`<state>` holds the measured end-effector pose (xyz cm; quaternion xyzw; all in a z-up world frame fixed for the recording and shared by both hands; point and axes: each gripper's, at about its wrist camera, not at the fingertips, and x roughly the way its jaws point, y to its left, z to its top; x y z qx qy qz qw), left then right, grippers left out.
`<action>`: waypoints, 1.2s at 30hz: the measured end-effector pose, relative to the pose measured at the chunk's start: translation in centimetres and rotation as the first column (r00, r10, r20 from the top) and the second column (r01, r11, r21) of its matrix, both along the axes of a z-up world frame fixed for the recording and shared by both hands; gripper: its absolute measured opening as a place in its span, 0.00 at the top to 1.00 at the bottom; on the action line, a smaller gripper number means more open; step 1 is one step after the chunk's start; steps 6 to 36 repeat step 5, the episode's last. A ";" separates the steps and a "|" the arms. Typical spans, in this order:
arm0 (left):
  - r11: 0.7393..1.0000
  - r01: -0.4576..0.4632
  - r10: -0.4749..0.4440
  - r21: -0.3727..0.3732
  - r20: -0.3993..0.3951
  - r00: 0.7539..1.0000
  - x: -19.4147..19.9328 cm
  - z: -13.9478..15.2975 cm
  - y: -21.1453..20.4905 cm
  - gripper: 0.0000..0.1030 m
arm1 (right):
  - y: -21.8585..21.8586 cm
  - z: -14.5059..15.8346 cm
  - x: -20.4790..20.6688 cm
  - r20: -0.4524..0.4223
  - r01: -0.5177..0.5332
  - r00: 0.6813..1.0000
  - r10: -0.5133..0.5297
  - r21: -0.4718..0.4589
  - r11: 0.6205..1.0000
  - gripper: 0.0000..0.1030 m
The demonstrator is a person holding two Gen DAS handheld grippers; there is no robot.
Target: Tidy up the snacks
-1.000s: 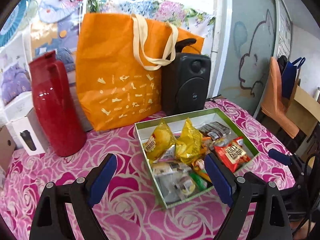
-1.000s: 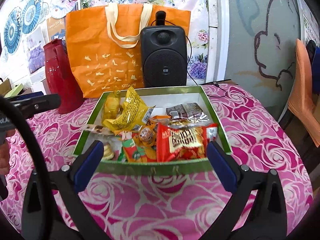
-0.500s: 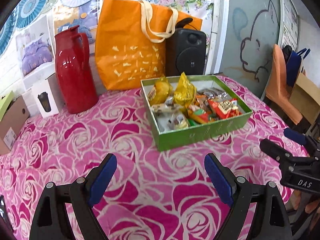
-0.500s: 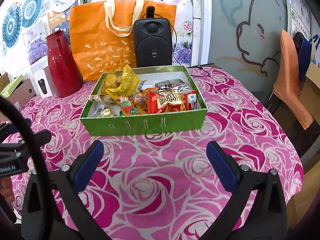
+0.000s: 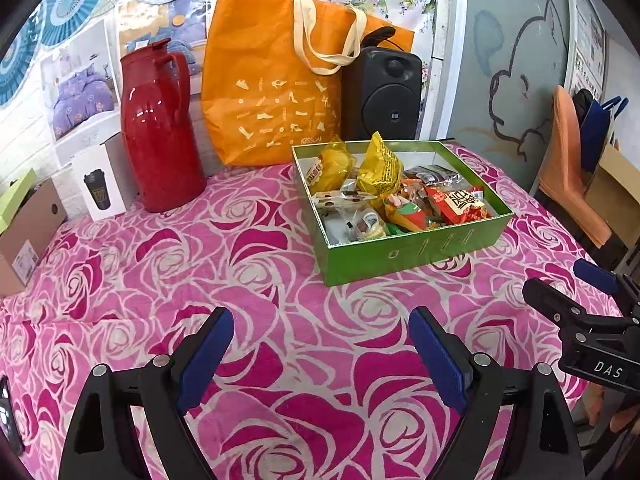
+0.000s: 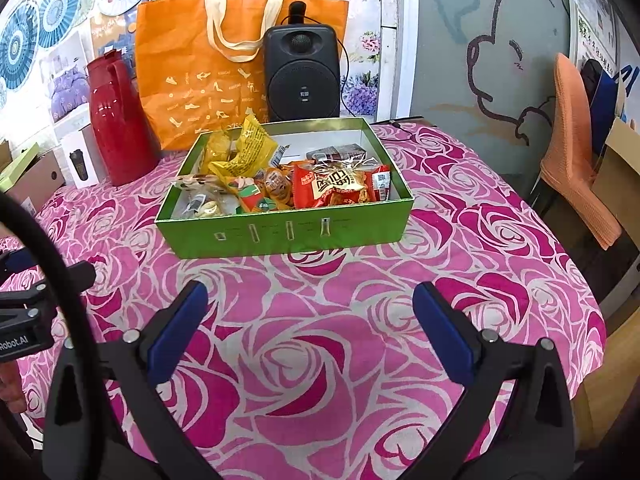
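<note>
Snacks fill the green box on the surface; both grippers' fingers hover spread, empty.

An empty, wide-open left gripper hovers over a rose-patterned counter; beyond sits a green box filled with snack packets.

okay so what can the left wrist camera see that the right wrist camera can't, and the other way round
Only the left wrist view shows the right gripper at its right edge, and a dark device at the tablecloth's left edge.

Only the right wrist view shows the left gripper at its left edge, and a black cable arcing close to the lens.

Both show the green box of snacks, red jug, orange bag, black speaker and orange-covered chair.
</note>
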<state>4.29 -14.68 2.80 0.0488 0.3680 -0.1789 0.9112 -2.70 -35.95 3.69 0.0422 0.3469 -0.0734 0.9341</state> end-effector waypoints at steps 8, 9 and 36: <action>1.000 -0.003 0.003 -0.001 -0.003 1.000 0.0 -0.1 0.2 0.11 | 0.4 -0.1 0.3 -0.007 0.000 1.000 0.000 -0.001 1.000 0.01; 1.000 -0.003 0.003 -0.001 -0.003 1.000 0.0 -0.1 0.2 0.11 | 0.4 -0.1 0.3 -0.007 0.000 1.000 0.000 -0.001 1.000 0.01; 1.000 -0.003 0.003 -0.001 -0.003 1.000 0.0 -0.1 0.2 0.11 | 0.4 -0.1 0.3 -0.007 0.000 1.000 0.000 -0.001 1.000 0.01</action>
